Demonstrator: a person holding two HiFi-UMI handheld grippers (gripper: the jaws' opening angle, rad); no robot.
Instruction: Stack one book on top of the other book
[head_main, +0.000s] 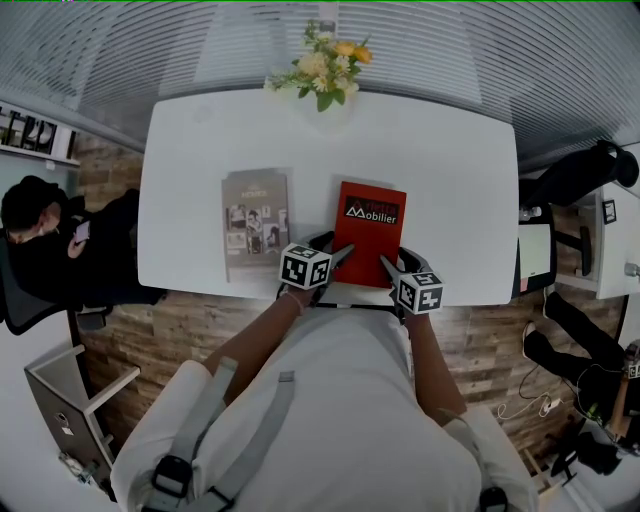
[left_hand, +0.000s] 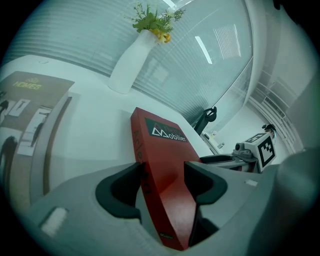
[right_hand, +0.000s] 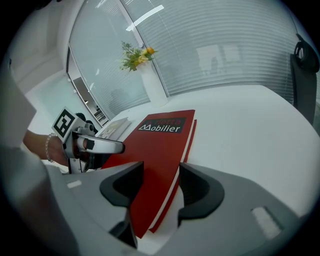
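- While clamped at its near edge by both claws, red book (head_main: 368, 232) lying right of centre on white table (head_main: 450, 170), title end far, long axis running near to far.
- Left gripper (head_main: 340, 252): clenched on near-left corner of red book, spine side pinched between the jaws.
- Right gripper (head_main: 388, 264): clenched on near-right corner, cover and page block pinched between the jaws.
- Near edge possibly raised a little, far end seemingly resting on table; cannot tell for sure.
- Grey book (head_main: 255, 222): flat on table just left of red book, bare strip between them, not touching. Long axis also near to far, roughly parallel to red book.
- Relation that matters for the coming move: grey book straight to the left of both claws, at about the same depth on table. Left gripper the nearer of the two to it.
- Judged next: lift clear, carry sideways to the left with no turn needed, set down square over grey cover.
- Vase of flowers (head_main: 325, 75) at far edge, well apart from that path.
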